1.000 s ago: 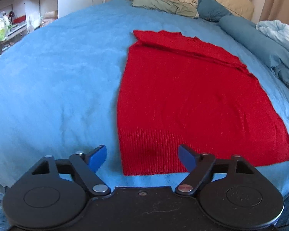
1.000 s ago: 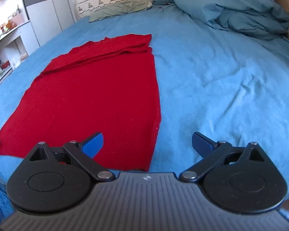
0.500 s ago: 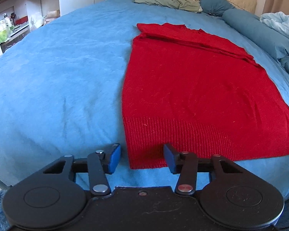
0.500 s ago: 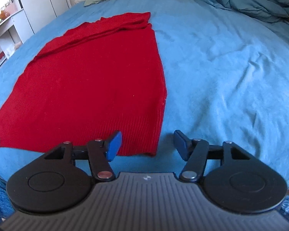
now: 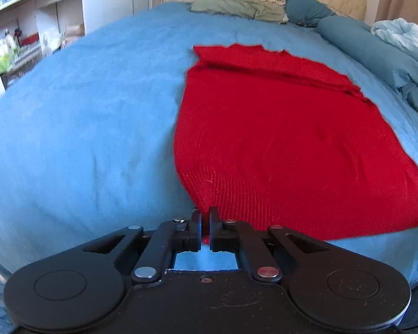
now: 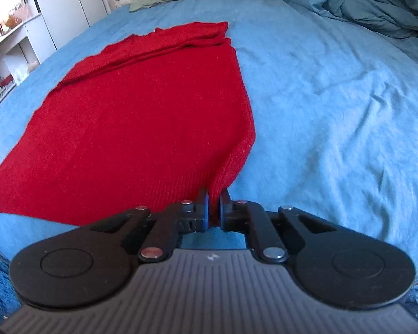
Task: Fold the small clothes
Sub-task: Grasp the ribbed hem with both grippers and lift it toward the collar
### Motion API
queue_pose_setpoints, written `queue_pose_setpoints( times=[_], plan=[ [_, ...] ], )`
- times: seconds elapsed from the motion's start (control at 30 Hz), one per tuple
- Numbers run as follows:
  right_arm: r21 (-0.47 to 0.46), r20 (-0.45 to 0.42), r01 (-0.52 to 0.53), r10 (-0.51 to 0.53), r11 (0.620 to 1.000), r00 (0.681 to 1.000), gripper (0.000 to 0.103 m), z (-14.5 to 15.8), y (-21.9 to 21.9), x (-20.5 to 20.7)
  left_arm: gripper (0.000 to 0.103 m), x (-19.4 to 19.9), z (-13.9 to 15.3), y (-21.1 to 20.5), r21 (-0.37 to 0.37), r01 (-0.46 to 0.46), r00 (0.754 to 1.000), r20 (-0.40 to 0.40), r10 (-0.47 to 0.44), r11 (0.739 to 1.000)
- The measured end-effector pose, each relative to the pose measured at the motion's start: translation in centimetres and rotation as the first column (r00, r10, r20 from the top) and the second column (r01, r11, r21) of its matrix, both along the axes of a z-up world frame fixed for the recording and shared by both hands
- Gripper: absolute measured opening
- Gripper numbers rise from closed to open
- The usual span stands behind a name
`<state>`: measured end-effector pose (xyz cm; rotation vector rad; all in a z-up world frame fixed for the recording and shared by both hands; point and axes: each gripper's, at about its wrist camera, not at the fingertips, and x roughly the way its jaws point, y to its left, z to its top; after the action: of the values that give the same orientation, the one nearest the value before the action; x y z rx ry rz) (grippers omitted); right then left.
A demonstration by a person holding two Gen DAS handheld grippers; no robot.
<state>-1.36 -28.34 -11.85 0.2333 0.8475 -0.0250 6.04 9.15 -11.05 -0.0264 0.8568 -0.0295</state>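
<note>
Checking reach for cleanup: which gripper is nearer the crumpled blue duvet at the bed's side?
Right. The right gripper grips the red sweater's hem corner on the side facing the duvet; the left gripper grips the opposite hem corner, a sweater's width farther away.

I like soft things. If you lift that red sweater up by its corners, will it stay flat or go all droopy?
Probably droopy: the red sweater is knit, and it already bunches where the left gripper and the right gripper pinch its hem. It likely sags in the middle between them. It looks light, and the ribbed hem should not slip easily.
</note>
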Motion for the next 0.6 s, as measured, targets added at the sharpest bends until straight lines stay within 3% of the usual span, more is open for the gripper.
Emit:
queue_pose_setpoints(
  times=[0.33,0.5,0.6],
  plan=[
    [0.120,0.116,0.006,-0.020,0.993,0.993,0.022,5.7,-1.4,0.9,0.004,2.3,8.1,-0.6,-0.053,0.004,0.995,0.103,0.001,0.999],
    [0.191,0.193,-0.009,-0.028,0.982,0.981,0.022,10.6,-2.9,5.3,0.004,7.7,11.7,0.1,-0.118,-0.009,0.990,0.137,0.026,0.993],
    [0.230,0.228,-0.017,-0.037,0.973,0.973,0.021,13.6,-4.0,10.6,0.004,13.0,13.9,-0.1,-0.130,-0.022,0.984,0.172,0.045,0.991]
  ],
)
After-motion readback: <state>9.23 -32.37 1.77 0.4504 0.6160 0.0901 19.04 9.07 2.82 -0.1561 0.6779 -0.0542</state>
